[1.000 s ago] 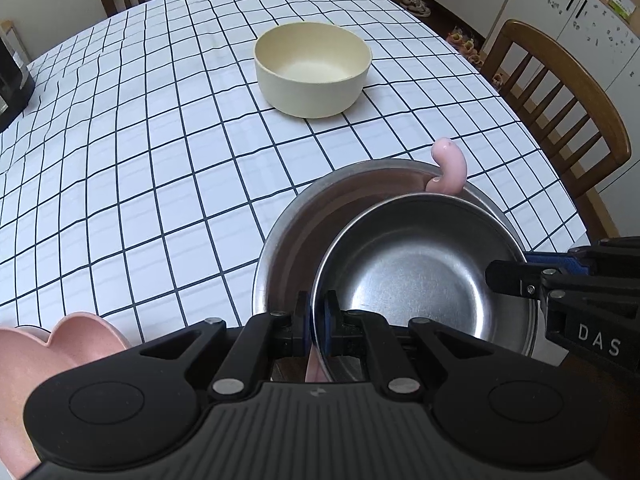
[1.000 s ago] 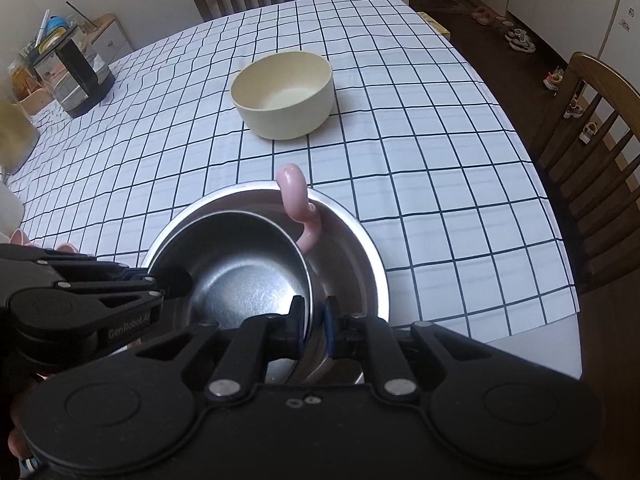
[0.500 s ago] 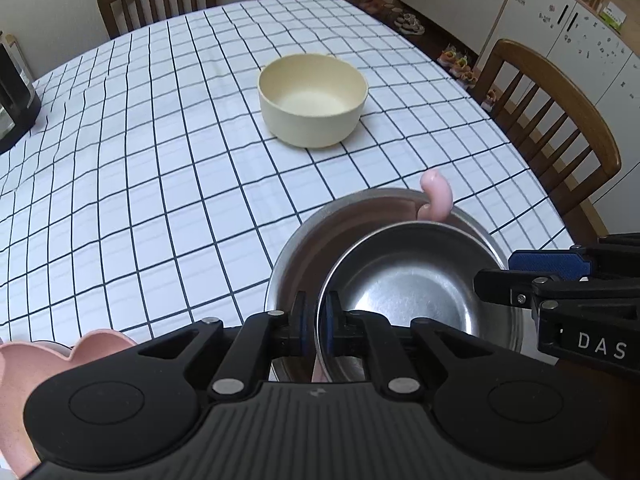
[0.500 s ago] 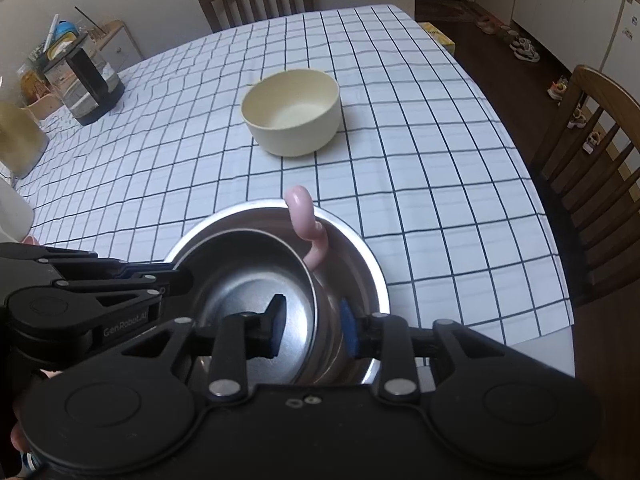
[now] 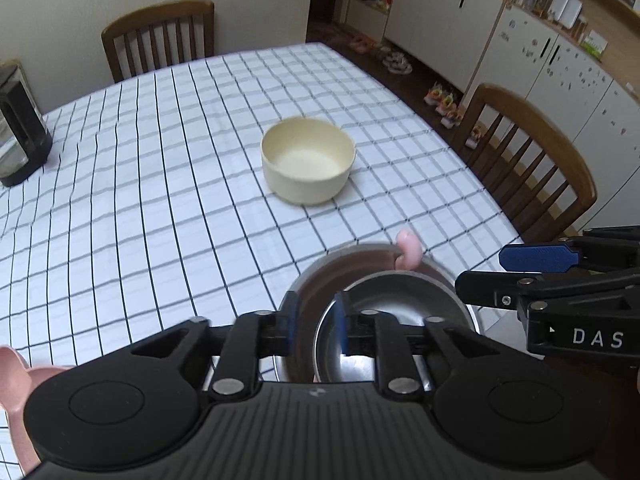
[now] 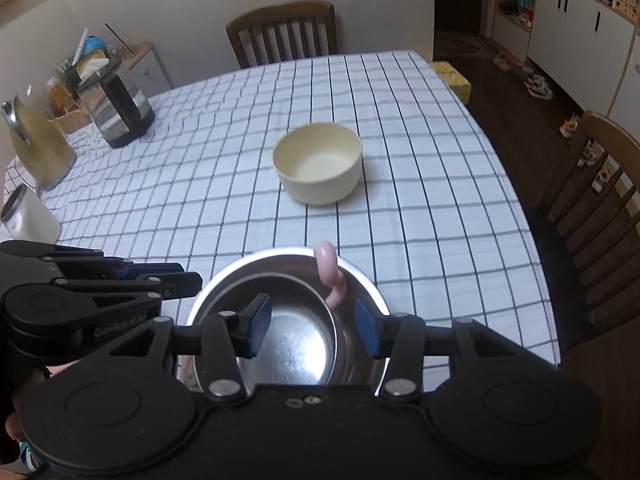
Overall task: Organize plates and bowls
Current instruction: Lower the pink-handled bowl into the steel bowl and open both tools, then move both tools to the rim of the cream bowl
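A small steel bowl (image 5: 400, 312) (image 6: 296, 340) sits nested inside a larger steel bowl (image 5: 320, 280) (image 6: 280, 260) near the table's front edge. A pink curled piece (image 5: 408, 250) (image 6: 330, 276) sticks up at the big bowl's far rim. My left gripper (image 5: 315, 324) hovers over the small bowl's left rim; its jaws are opening and the pads stand off the rim. My right gripper (image 6: 313, 328) hangs over the right rim, its jaws also opening wide, touching nothing. A cream bowl (image 5: 308, 160) (image 6: 318, 164) stands alone mid-table.
A pink scalloped dish (image 5: 16, 380) lies at the near left. A dark kettle (image 6: 122, 108), a yellow pitcher (image 6: 38, 148) and a white jar (image 6: 28, 216) stand along the left. Wooden chairs (image 5: 158, 36) (image 5: 536, 152) stand at the far and right table edges.
Both grippers were shut on the small steel bowl's rim; both have let go, opened and lifted. The small bowl stays nested in the big one.
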Action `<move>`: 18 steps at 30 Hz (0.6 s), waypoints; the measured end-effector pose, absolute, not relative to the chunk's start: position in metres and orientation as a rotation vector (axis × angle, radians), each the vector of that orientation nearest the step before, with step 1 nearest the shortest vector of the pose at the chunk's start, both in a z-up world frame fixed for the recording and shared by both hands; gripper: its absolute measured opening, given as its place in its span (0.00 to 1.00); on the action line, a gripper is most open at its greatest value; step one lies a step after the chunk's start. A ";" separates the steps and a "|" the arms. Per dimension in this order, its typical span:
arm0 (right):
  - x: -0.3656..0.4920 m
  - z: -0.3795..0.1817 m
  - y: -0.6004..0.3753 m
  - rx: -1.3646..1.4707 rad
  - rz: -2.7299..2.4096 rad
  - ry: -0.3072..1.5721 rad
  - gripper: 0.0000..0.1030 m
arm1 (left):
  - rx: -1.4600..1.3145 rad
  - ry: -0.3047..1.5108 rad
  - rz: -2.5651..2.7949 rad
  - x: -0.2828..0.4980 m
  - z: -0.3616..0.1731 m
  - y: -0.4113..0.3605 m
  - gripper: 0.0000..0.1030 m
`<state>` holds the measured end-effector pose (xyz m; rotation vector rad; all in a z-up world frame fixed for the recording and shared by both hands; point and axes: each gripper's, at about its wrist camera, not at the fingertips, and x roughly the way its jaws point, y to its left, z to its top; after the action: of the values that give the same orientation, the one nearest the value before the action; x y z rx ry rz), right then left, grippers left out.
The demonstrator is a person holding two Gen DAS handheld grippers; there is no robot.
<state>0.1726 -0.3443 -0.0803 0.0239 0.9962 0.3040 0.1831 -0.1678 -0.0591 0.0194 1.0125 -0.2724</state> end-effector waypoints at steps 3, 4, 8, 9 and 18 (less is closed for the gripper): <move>0.175 -0.070 -0.345 0.022 0.312 0.969 0.50 | -0.001 0.961 -0.266 0.182 -0.047 -0.164 0.62; 0.175 -0.066 -0.345 0.019 0.313 0.957 0.51 | -0.007 0.939 -0.262 0.182 -0.042 -0.162 0.69; 0.182 -0.052 -0.348 0.012 0.319 0.912 0.58 | -0.013 0.910 -0.263 0.190 -0.030 -0.162 0.70; 0.184 -0.049 -0.349 0.011 0.318 0.901 0.61 | -0.015 0.904 -0.261 0.193 -0.028 -0.161 0.70; 0.224 -0.031 -0.352 -0.035 0.308 0.813 0.88 | -0.048 0.840 -0.197 0.238 -0.018 -0.157 0.76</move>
<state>0.2242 -0.3523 -0.0309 -0.0347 0.8126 0.3078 0.2378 -0.1566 -0.0177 -0.0480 0.8405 -0.1968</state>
